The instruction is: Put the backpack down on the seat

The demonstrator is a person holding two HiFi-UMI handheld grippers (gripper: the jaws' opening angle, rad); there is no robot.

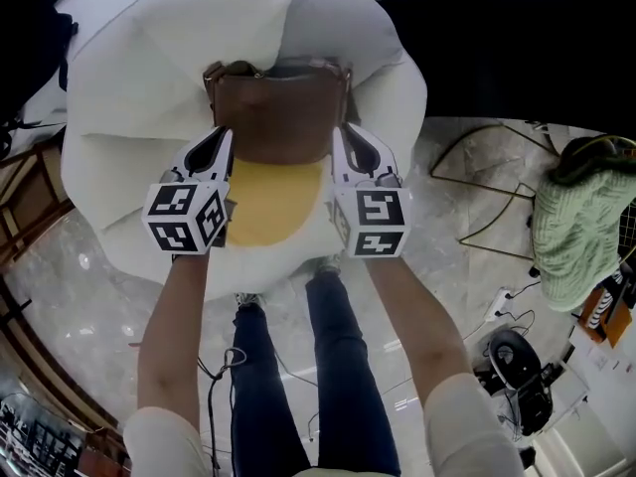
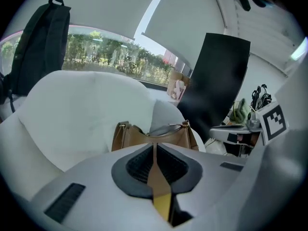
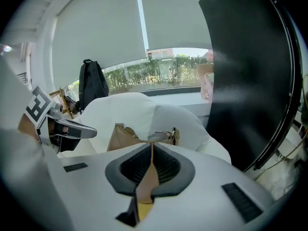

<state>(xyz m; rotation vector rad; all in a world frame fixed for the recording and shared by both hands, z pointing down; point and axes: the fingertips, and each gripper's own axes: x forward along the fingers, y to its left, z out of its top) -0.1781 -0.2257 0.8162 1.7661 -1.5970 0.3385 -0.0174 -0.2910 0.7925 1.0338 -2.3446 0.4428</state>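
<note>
A brown leather backpack (image 1: 278, 117) stands upright at the back of the chair's yellow seat cushion (image 1: 273, 202), leaning on the white backrest. My left gripper (image 1: 221, 139) is at the bag's left side and my right gripper (image 1: 344, 133) at its right side. Both are shut, with only a thin slit between the jaws. In the left gripper view the backpack (image 2: 154, 134) sits just beyond the left gripper (image 2: 154, 146), not between its jaws. The right gripper view shows the same: the backpack (image 3: 127, 138) lies past the right gripper (image 3: 151, 146). Bag and cushion show through the slits.
The white padded armchair (image 1: 149, 87) wraps round the seat. The person's legs (image 1: 298, 366) stand just in front of it. A black backpack (image 2: 41, 47) hangs to the left, and a black panel (image 2: 216, 85) stands to the right. A green knit cloth (image 1: 581, 217) and cables lie at the right.
</note>
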